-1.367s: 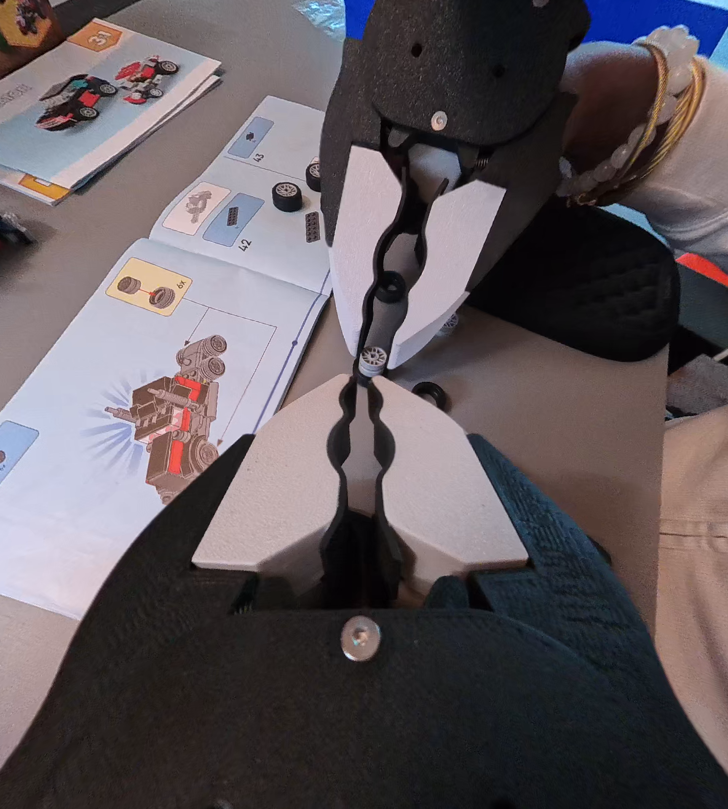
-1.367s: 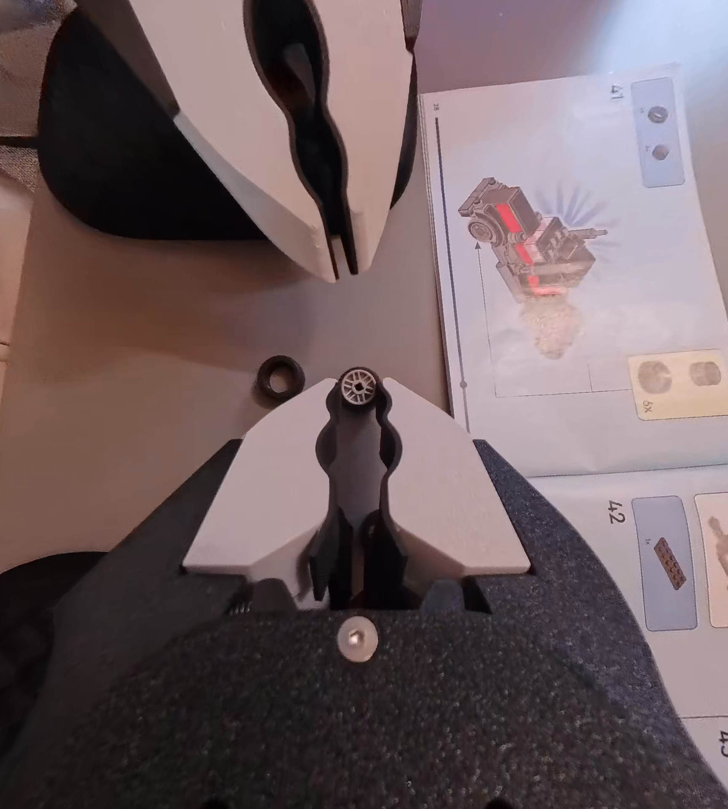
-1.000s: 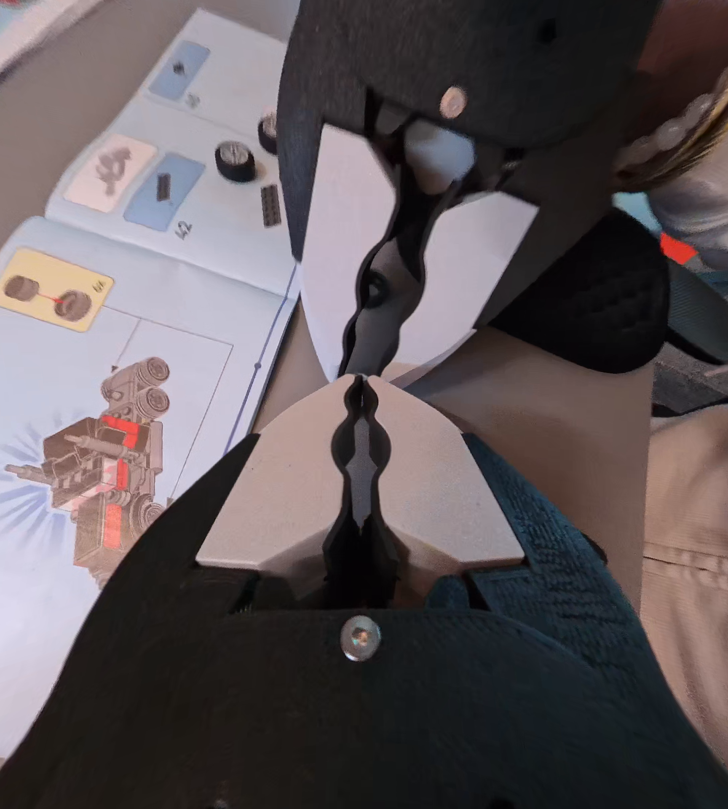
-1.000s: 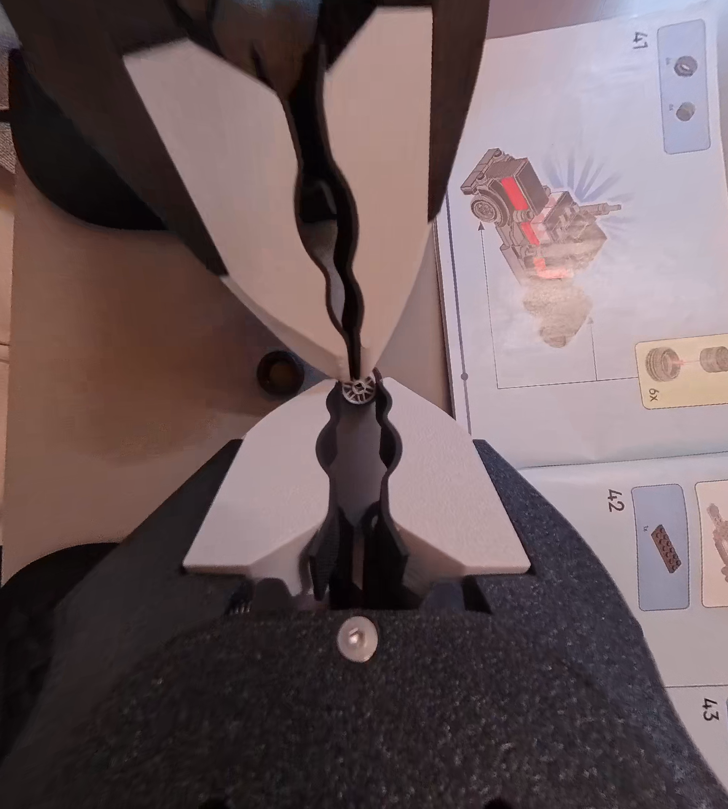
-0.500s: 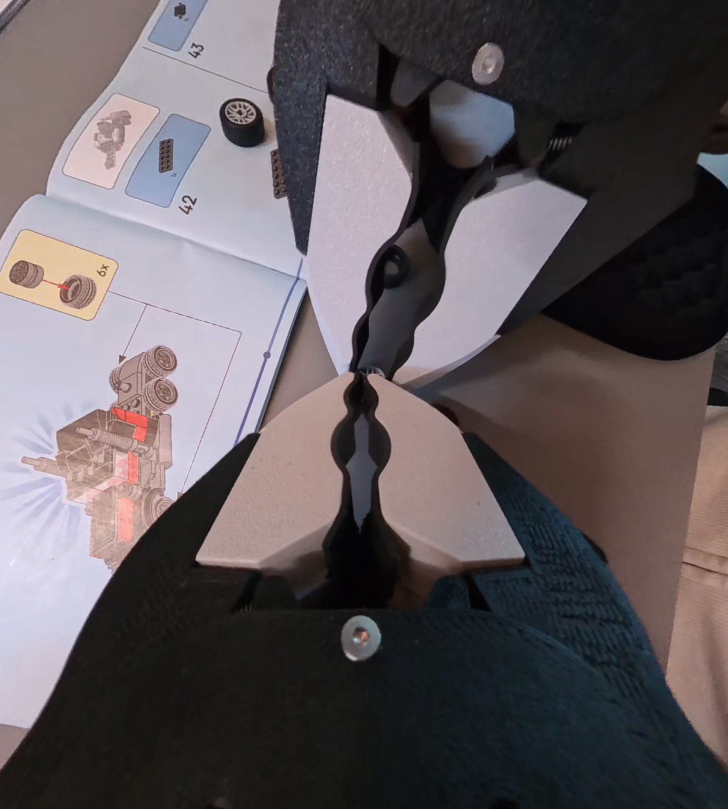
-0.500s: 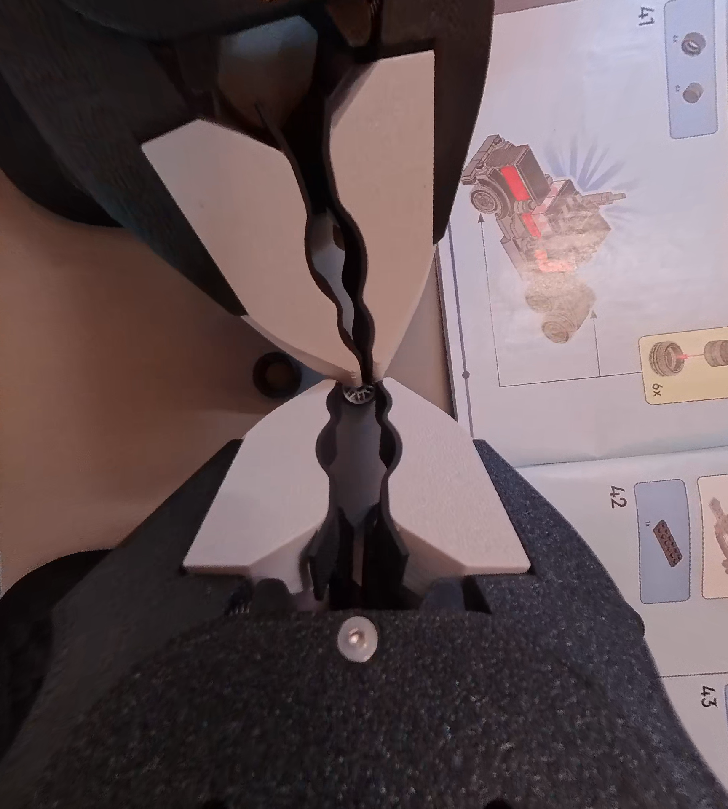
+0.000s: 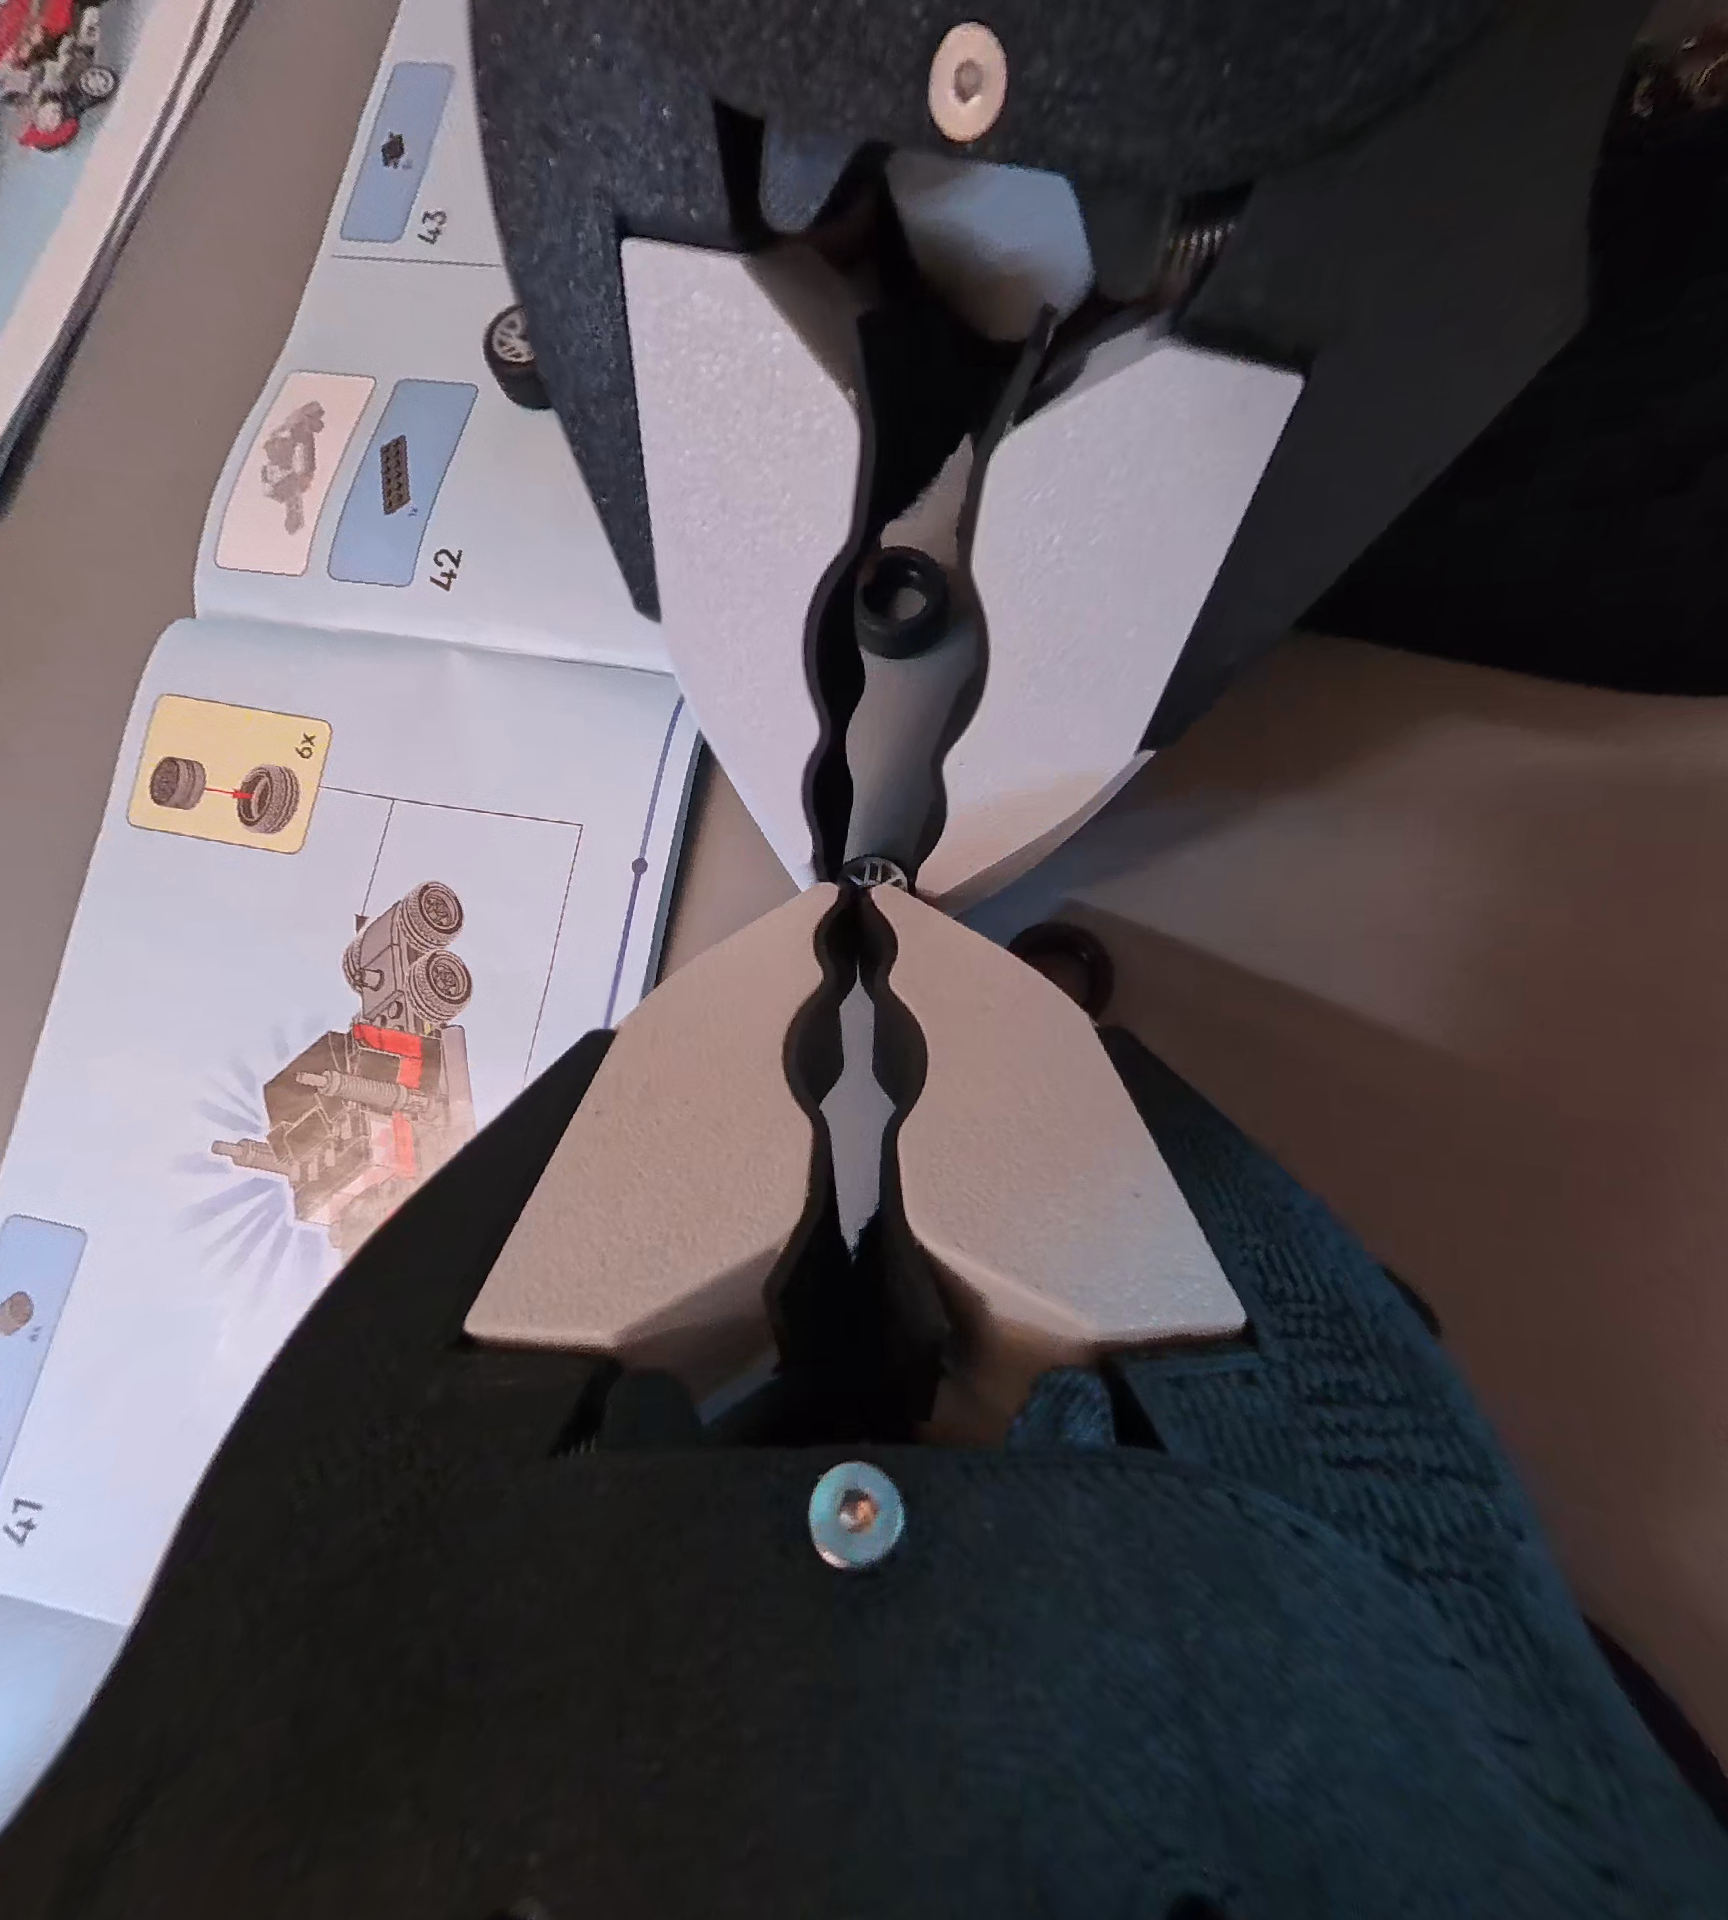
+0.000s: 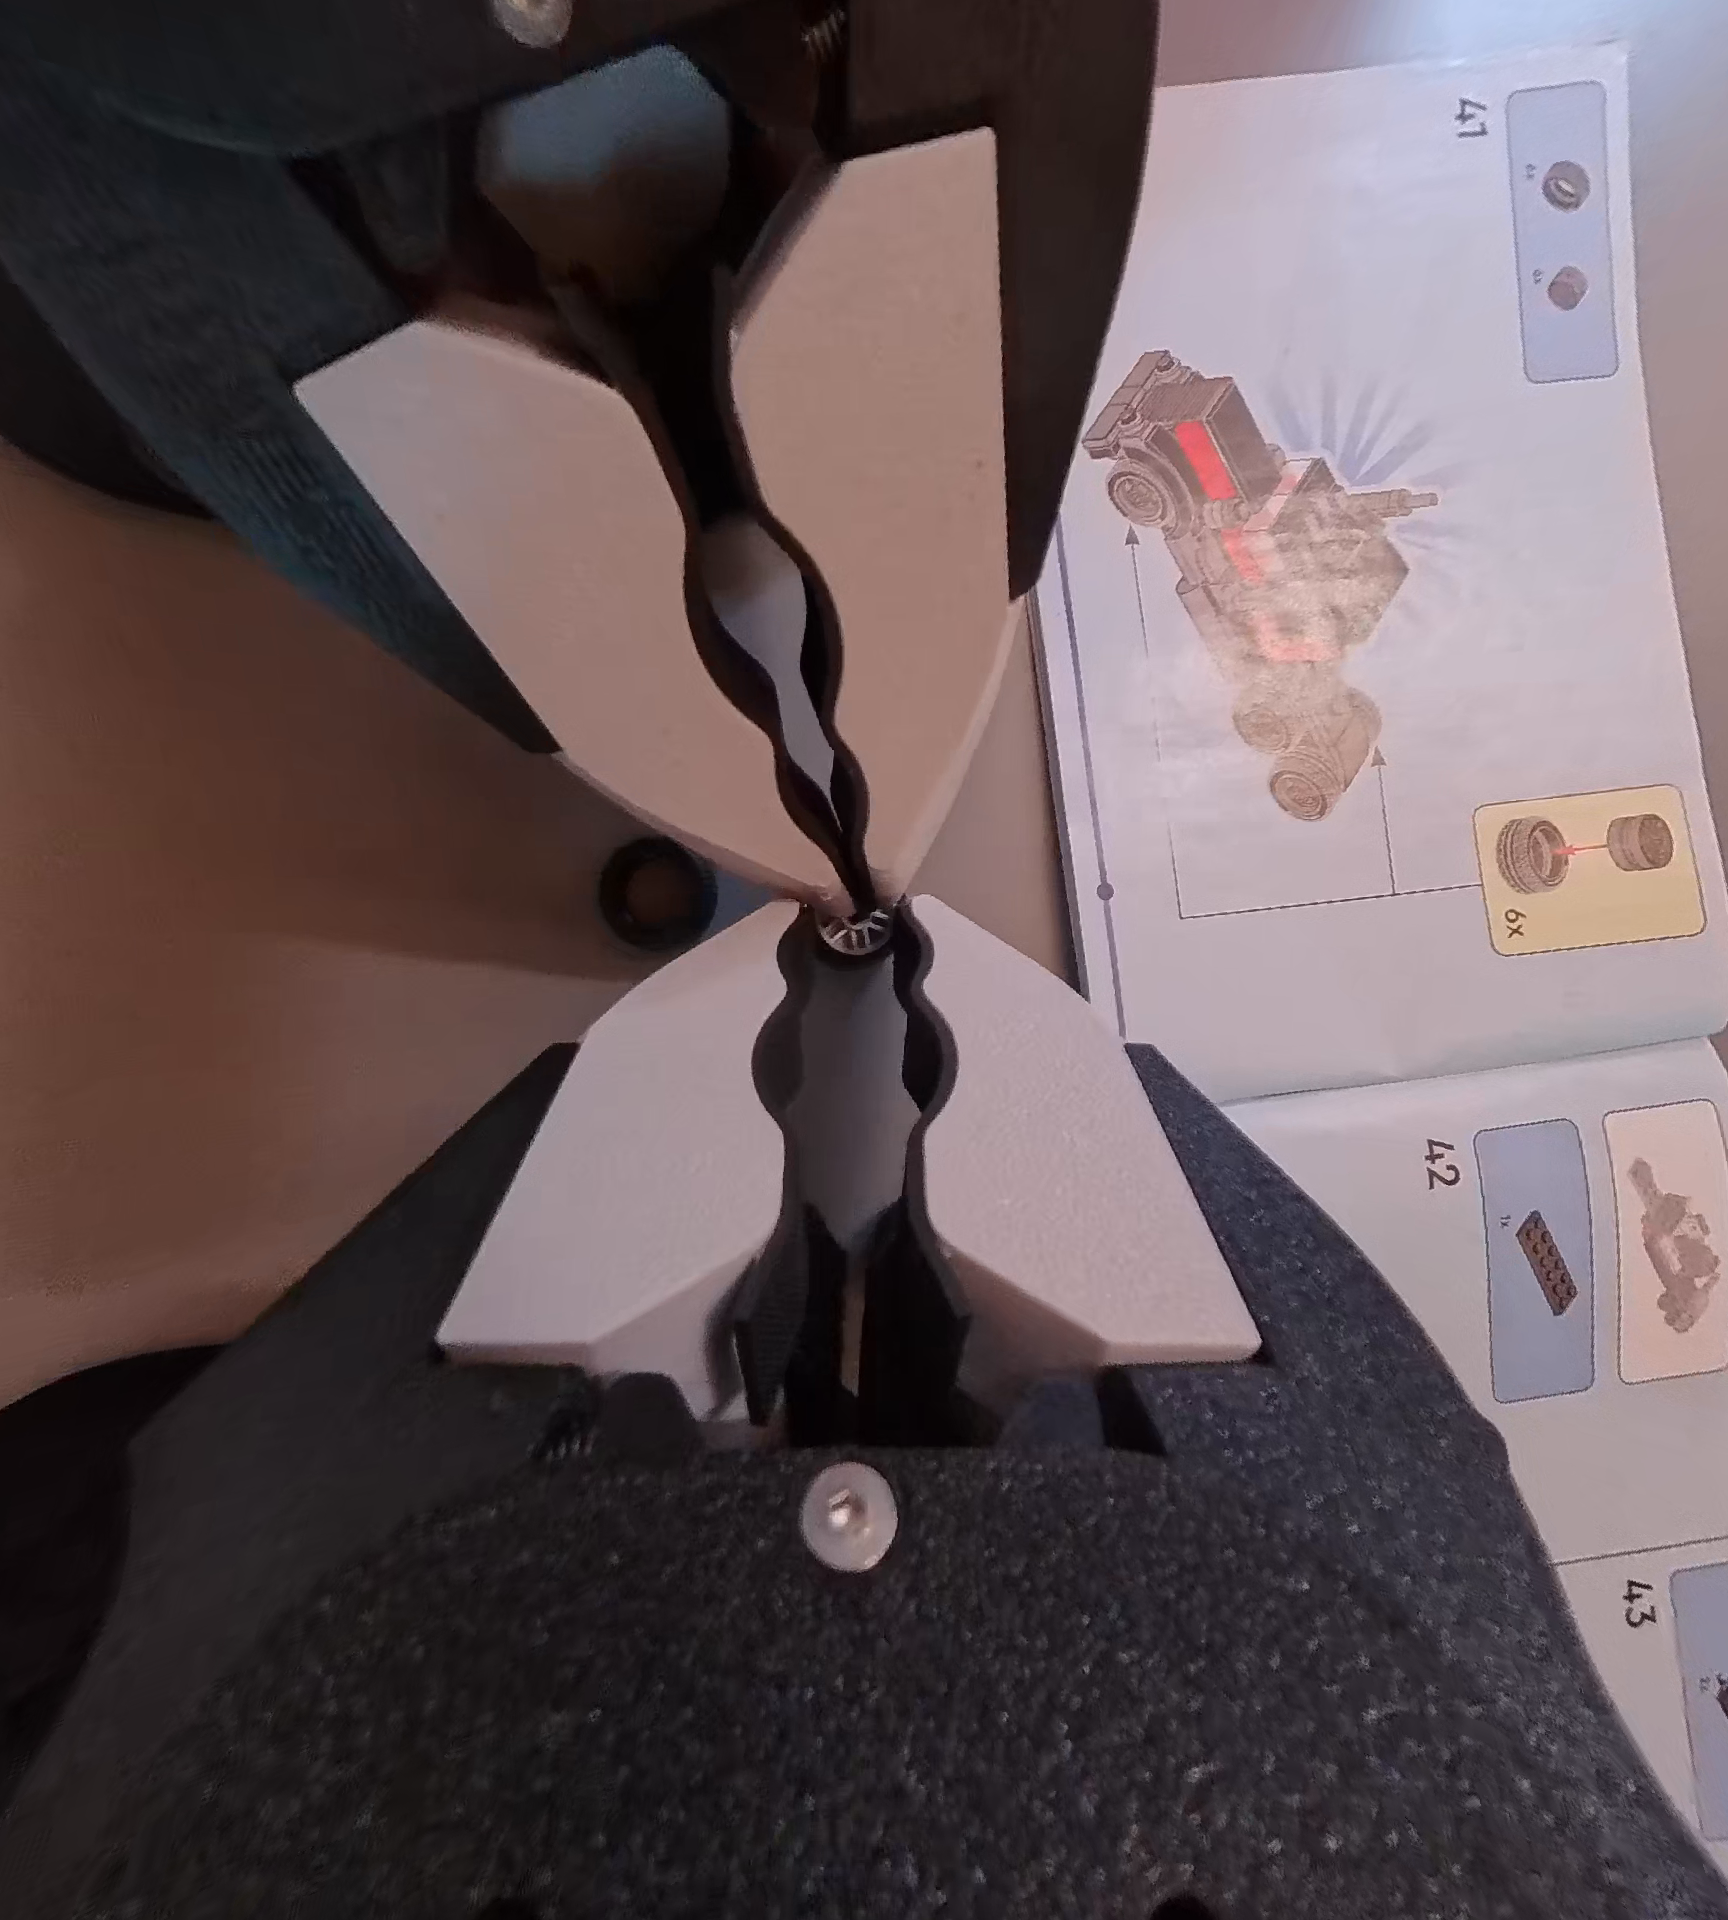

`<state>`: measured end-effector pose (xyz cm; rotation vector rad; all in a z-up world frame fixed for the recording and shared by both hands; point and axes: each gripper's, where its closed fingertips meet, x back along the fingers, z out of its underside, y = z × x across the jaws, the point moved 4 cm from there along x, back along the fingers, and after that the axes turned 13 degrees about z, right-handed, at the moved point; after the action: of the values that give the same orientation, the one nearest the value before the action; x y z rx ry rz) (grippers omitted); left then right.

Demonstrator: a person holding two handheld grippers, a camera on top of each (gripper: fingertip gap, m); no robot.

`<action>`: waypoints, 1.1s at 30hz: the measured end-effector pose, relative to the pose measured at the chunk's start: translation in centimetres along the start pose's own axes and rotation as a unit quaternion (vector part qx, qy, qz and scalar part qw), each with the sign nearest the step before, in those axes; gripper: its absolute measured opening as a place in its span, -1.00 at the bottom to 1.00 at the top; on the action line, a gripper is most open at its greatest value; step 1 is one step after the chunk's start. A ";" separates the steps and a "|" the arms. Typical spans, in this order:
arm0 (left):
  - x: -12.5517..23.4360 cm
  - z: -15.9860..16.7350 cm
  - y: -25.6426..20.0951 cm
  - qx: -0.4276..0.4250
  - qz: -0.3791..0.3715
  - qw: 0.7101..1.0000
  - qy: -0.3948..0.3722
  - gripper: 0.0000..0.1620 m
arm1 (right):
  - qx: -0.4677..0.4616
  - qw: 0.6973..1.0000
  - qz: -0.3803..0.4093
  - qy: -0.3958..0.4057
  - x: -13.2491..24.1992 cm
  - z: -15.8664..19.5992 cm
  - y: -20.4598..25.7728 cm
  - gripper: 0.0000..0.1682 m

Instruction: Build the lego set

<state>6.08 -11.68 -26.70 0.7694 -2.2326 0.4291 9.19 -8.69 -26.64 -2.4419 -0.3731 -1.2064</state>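
Observation:
My right gripper (image 8: 852,912) is shut on a small grey wheel rim (image 8: 852,930), held at its fingertips with the spoked face outward. My left gripper (image 7: 855,912) is shut with nothing visible between its fingers. The two grippers meet tip to tip: the left gripper's (image 8: 855,883) tips press against the rim (image 7: 870,871) held by the right gripper (image 7: 870,847). A loose black tyre (image 8: 654,894) lies on the table just beside the tips, also in the left wrist view (image 7: 1057,956). Another black tyre (image 7: 901,603) shows through the gap of the right fingers.
An open instruction booklet (image 7: 372,935) lies flat on the table beside the grippers, also in the right wrist view (image 8: 1359,623). An assembled wheel (image 7: 517,353) stands on its far page. More booklets (image 7: 60,260) lie at the far left. A black padded object (image 7: 1566,468) sits behind the right gripper. Only a small space, under 4 cm, lies between the two pairs of fingers.
The grippers have closed in until their tips touch, with the left tips now against the rim. The right gripper has kept its hold on the rim. The tyre on the table has not moved.

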 end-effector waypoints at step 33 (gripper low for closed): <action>11.9 -6.8 -1.0 0.054 0.198 0.756 -0.621 -0.80 | -0.241 0.815 -0.054 -0.523 11.9 -8.4 -2.7 -0.63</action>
<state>3.70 -13.73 -13.36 0.7051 -3.7053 0.2371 9.36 -9.35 -11.83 -3.3824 -0.5331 0.2157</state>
